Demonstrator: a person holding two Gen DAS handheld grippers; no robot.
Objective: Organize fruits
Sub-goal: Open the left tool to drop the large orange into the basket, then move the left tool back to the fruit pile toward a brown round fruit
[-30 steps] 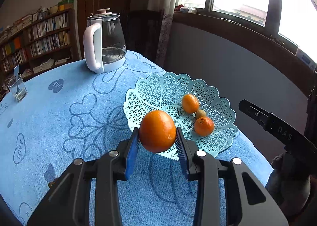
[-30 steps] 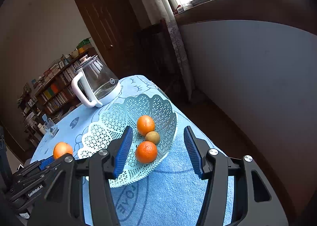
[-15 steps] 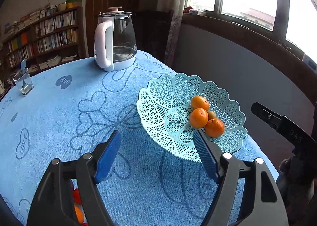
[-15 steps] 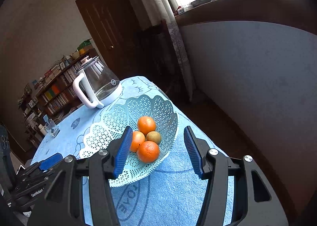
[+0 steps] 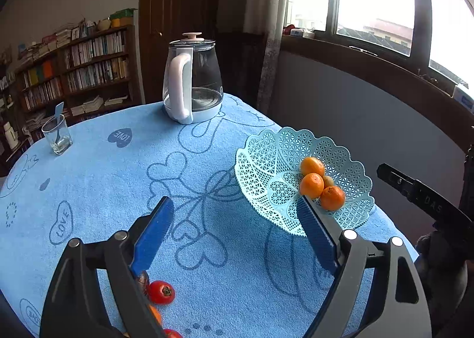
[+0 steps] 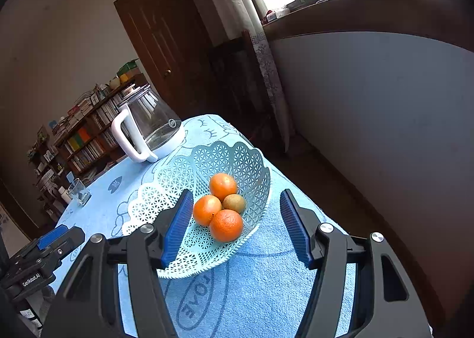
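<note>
Three round orange citrus fruits (image 6: pixel 222 207) and one small brownish-green kiwi-like fruit (image 6: pixel 234 203) are lying together in the pale turquoise plastic lattice basket with a scalloped rim (image 6: pixel 254 160), touching one another near its low middle. The basket is sitting on the light blue terry tablecloth printed with hearts and "LOVE" marks (image 5: pixel 97 178), close to the table edge on the window side.

In the left wrist view, a glossy red tomato-like fruit (image 5: pixel 161 292) is lying on the cloth near the camera, just beside the left finger, with bits of other orange and red fruit partly hidden behind that finger and at the bottom edge.

The left gripper (image 5: pixel 234 213) is hovering over the cloth with its blue-padded jaws wide apart and nothing between them; they have just been opening further. Its right pad (image 5: pixel 314 234) is overlapping the near rim of the basket in the picture, though whether it is touching cannot be told.

The right gripper (image 6: pixel 234 221) is pointing at the basket from the near side, its jaws also apart and just having been widening, pressing on nothing; the fruits are showing between the pads but lying beyond them.

Further back, a clear glass kettle with a white handle and base (image 5: pixel 192 83) is standing upright, and a small clear drinking glass (image 5: pixel 57 138) is standing well apart to its left. A dark wooden bookshelf full of books (image 5: pixel 74 71) is filling the wall behind.
</note>
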